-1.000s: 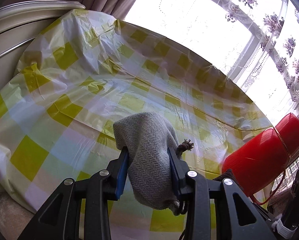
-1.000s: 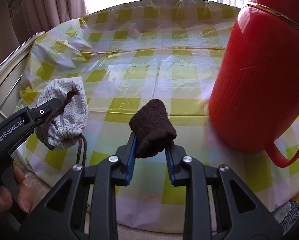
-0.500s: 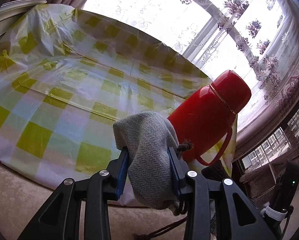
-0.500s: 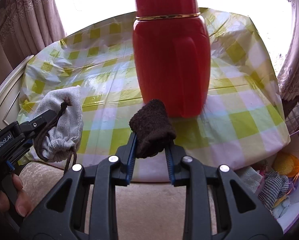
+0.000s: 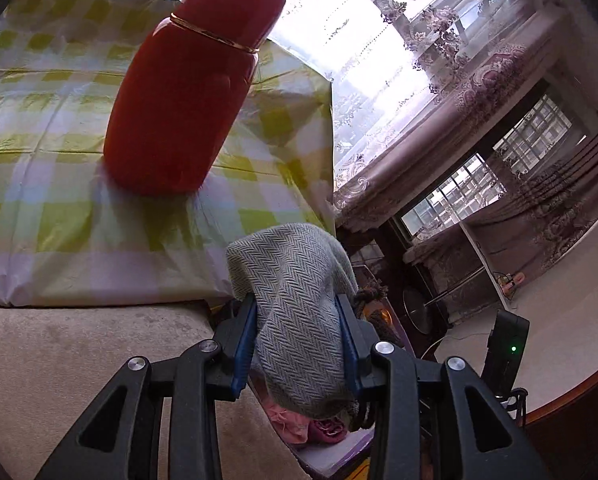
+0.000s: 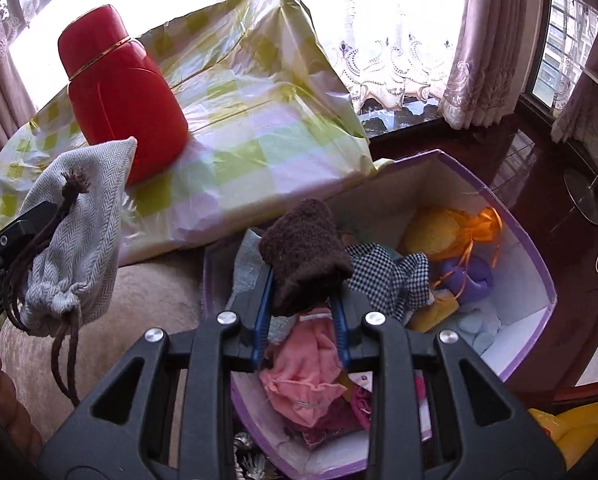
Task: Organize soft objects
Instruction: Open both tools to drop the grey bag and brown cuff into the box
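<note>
**Both tongs loaded beside the checked table**

A red flask (image 5: 187, 80) stands on the yellow-checked tablecloth (image 6: 259, 120) by curtained windows. The left gripper (image 5: 295, 340) clamps a grey herringbone pouch (image 5: 299, 312); the right gripper (image 6: 301, 312) clamps a brown sock (image 6: 305, 256), seemingly above the purple box (image 6: 539, 280), seen clearly only in the right view.

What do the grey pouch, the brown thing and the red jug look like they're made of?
Pouch: woven cloth, matte, herringbone weave showing. Brown thing: fuzzy terry or fleece knit, likely a sock. Jug: probably hard plastic, glossy, with a gold band.
</note>
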Motion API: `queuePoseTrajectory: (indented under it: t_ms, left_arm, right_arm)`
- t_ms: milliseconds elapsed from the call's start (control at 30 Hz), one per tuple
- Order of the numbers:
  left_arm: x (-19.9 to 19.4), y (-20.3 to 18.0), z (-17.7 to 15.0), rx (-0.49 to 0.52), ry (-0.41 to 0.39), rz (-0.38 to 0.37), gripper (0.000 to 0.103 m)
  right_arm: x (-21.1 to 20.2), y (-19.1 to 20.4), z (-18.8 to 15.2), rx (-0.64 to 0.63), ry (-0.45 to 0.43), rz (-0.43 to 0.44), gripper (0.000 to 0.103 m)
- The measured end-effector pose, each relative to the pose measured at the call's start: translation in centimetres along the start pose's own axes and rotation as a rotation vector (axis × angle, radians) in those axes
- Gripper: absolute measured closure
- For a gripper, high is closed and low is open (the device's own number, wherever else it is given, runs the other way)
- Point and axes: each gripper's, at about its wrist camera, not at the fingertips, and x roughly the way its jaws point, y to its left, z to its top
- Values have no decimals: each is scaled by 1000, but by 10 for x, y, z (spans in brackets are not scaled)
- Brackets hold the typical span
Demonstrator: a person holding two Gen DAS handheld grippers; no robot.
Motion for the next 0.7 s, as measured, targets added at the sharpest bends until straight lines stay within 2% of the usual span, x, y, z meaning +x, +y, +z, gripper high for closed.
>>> queuePoseTrajectory:
  t_ms: [300,367,400,433,567,700]
  left_arm:
    - [37,-31,-25,52,126,-7,63]
    - [48,-31,-29,62,184,11,53]
    - [51,-28,-31,54,208,26,48]
    - [53,-26,-33,49,223,44,46]
    - [49,-23,-41,75,258,107,45]
    - [32,-25,-57,165,262,149,38]
  right_arm:
    - [7,-45,-30,77,76,-31,69]
    - [10,-48,-33,83,85,-38,62]
    - [11,-48,-34,83,93,-44,51]
    - [12,-48,-35,79,99,-56,47]
    - [9,-45,-41,61,102,-82,46]
    - [2,-40,-47,39,106,-123,44]
